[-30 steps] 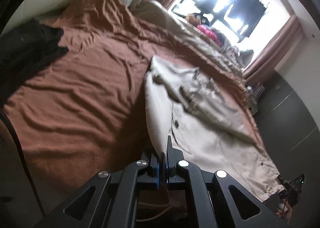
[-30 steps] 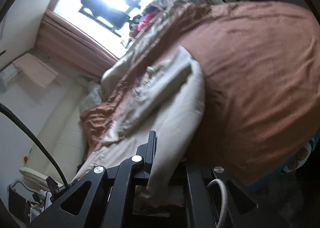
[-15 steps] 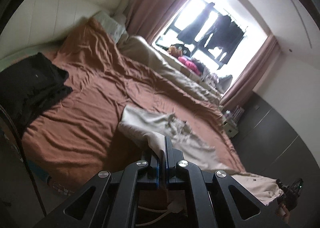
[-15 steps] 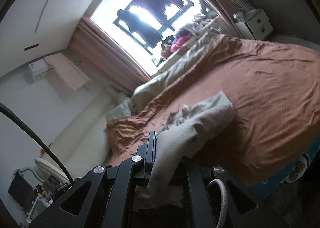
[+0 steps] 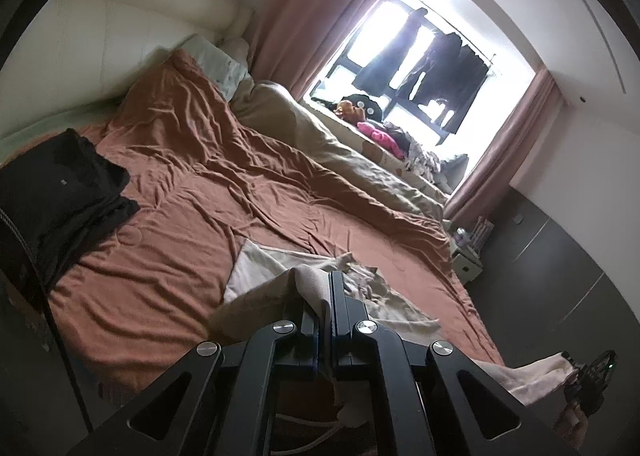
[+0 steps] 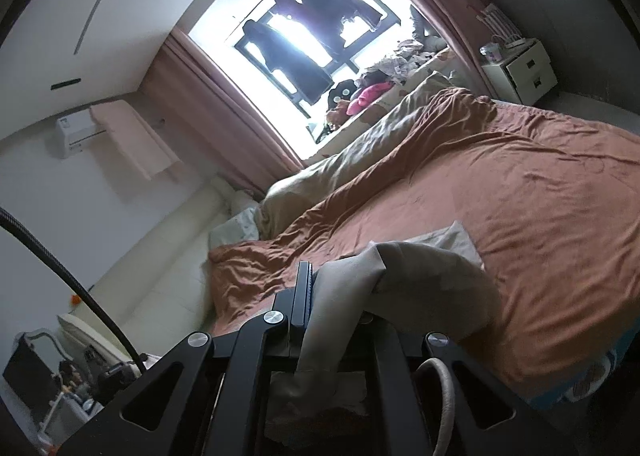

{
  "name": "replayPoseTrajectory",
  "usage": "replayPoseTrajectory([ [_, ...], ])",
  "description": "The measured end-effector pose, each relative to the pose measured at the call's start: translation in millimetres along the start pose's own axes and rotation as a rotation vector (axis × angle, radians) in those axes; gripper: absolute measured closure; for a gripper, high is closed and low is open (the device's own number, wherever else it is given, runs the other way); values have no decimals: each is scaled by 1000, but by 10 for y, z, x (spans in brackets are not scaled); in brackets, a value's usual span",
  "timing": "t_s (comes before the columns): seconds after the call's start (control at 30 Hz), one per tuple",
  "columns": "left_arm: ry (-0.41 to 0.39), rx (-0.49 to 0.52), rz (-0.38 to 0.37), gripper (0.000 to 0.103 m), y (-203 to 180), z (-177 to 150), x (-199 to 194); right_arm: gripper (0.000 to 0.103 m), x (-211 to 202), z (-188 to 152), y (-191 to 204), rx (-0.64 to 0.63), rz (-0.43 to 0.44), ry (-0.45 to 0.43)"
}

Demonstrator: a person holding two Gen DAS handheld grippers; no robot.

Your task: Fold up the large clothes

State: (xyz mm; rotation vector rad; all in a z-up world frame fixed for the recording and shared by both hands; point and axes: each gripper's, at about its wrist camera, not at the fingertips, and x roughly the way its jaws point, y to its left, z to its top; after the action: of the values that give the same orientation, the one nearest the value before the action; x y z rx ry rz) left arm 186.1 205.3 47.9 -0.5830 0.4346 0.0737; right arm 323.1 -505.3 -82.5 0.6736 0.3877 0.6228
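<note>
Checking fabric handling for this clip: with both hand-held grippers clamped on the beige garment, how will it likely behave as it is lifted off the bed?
Probably floppy: the beige garment sags between the left hand-held gripper and the right hand-held gripper. Likely light, since thin pinches carry it. Its loose end on the brown bedspread will probably drag and bunch.

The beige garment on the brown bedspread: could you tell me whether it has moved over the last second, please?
Yes. The beige garment has been lifted off the brown bedspread towards the camera, and less of it lies flat.
</note>
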Motion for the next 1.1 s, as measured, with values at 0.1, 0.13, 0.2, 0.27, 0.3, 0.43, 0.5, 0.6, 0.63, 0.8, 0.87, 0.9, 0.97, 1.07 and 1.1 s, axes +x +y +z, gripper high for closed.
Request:
replayPoseTrajectory([
  [0.1,6,17,20,100,-17,129,257,101,287,182,11,-29,-32,3],
  [0.13,10,22,26,100,-20,181,361,101,379,243,14,-38,-37,4],
  [0.2,15,31,38,100,-1,253,541,101,560,351,29,-52,-54,5],
  [0.27,20,40,58,99,13,334,750,101,743,433,23,-67,-77,6],
  [0.3,25,41,64,99,26,369,852,101,807,460,30,-73,-91,7],
  [0.43,55,60,95,99,66,446,1265,101,1184,557,20,-90,-134,26],
  [0.5,75,69,112,99,99,462,1503,101,1376,576,-11,-90,-153,41],
  [0.6,105,77,137,99,179,461,1834,101,1653,621,-42,-81,-179,63],
  [0.63,118,79,145,99,217,447,1951,101,1778,616,-71,-78,-194,76],
  [0.8,185,72,185,99,426,342,2469,100,2281,546,-217,-36,-262,155],
  [0.87,214,62,202,99,535,277,2678,100,2473,498,-264,-23,-295,187],
  [0.9,232,55,213,99,598,236,2791,100,2542,500,-281,-18,-303,197],
  [0.97,257,52,226,99,684,176,2957,100,2727,459,-304,-12,-323,220],
  [1.07,288,59,245,97,781,104,3197,99,2901,434,-333,-3,-343,240],
  [1.1,301,61,249,97,804,93,3268,98,2955,444,-351,0,-353,249],
])
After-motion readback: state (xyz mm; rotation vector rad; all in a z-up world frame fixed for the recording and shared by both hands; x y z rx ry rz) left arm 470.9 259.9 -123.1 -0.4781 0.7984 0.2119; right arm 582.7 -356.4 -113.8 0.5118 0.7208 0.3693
